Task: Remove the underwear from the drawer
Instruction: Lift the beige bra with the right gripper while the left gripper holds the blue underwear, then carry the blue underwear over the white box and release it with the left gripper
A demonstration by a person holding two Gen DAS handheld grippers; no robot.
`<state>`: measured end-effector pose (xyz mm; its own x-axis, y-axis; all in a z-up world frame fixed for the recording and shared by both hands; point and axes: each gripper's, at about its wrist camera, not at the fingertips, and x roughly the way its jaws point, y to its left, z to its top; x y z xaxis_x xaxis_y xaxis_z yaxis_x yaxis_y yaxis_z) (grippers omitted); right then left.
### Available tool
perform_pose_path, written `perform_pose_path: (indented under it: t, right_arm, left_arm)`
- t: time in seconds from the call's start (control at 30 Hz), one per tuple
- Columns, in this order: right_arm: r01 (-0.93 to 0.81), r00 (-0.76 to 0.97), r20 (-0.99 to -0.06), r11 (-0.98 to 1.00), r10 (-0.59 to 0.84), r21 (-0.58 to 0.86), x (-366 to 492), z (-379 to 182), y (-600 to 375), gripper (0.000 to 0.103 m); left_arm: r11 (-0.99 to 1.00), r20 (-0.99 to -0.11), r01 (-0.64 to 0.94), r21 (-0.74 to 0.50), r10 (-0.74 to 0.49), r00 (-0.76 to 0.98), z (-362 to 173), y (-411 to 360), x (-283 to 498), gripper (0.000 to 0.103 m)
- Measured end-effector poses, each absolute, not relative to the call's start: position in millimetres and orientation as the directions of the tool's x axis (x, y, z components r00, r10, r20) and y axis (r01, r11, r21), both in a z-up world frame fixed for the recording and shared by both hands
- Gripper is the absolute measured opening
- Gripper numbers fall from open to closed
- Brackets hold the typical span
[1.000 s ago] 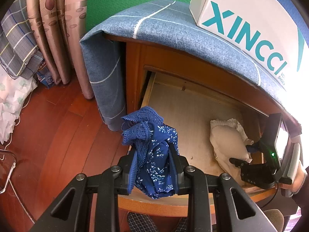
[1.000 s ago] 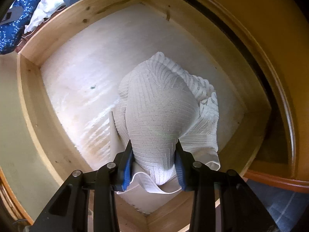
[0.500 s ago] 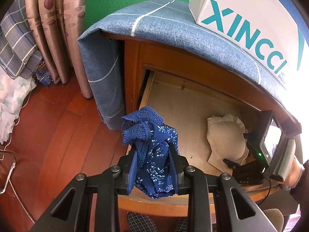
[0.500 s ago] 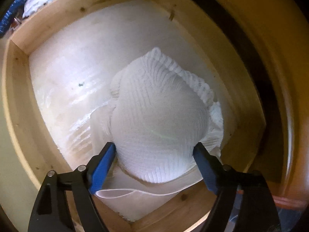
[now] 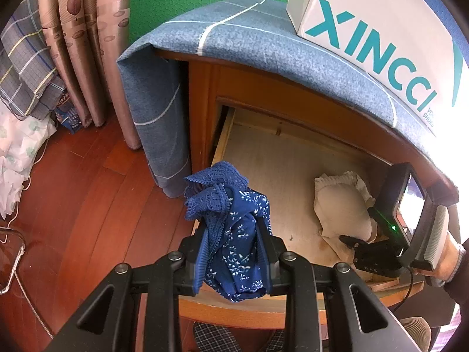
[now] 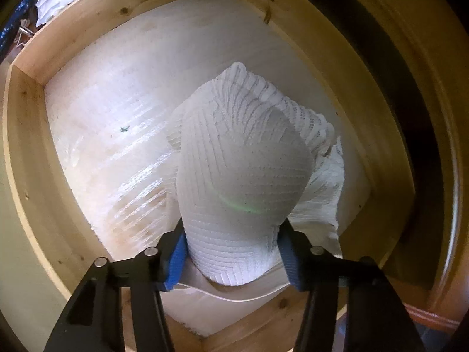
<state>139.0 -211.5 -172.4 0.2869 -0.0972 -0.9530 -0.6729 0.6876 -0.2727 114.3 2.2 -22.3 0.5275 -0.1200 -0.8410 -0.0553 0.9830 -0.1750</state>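
Note:
My left gripper (image 5: 233, 243) is shut on blue floral lace underwear (image 5: 231, 228) and holds it above the front left corner of the open wooden drawer (image 5: 222, 140). A white ribbed padded undergarment (image 6: 240, 182) lies in the drawer's right part; it also shows in the left wrist view (image 5: 343, 205). My right gripper (image 6: 233, 252) is inside the drawer with its blue pads (image 6: 176, 256) pressed against both sides of the white garment's near end. The right gripper also shows in the left wrist view (image 5: 363, 243).
A blue cloth (image 5: 263, 44) covers the cabinet top and hangs down its left side. A white XINCCI shoe box (image 5: 381, 35) stands on it. Curtains (image 5: 88, 44) and bedding (image 5: 17, 146) are at the left over a red wood floor (image 5: 73, 205).
The right gripper opened wide around the white garment half a second ago and has now closed on its near end. The left gripper holds the blue underwear as before.

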Motion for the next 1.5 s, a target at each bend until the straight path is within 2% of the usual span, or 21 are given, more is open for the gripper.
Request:
perform_pose_path:
  t: [0.2,0.6,0.93,1.27,1.5]
  right_arm:
    - [-0.628,0.281,-0.954,0.732,-0.103,-0.264,128.2,-153.8,-208.3,0.033]
    - [-0.531,0.324,-0.945,0.82,-0.035,-0.212,82.2,-107.2,-209.4,0.022]
    - [-0.37,0.401,-0.914,0.924,0.063,-0.099,60.4,-62.6,-235.0,0.02]
    - [-0.158,0.517,-0.847,0.986,0.123,0.047,30.0,-21.2,-279.7,0.02]
    - [-0.089,0.538,-0.832,0.991,0.132,0.1,14.8,-22.8,-293.4,0.02]
  left_arm:
    - [0.983,-0.838,-0.053,-0.175,-0.121,0.533,-21.3,3.1,112.9,0.029]
    - [0.983,-0.83,-0.044,-0.176,-0.124,0.544,-17.8,3.9,108.4,0.029]
    - [0.985,-0.818,-0.032,-0.168,-0.121,0.562,-14.8,4.0,102.7,0.029]
    - [0.982,-0.763,0.007,-0.186,-0.149,0.629,0.4,2.0,86.4,0.029]
    - [0.992,-0.739,0.086,-0.095,-0.128,0.661,19.3,-10.1,69.8,0.029]
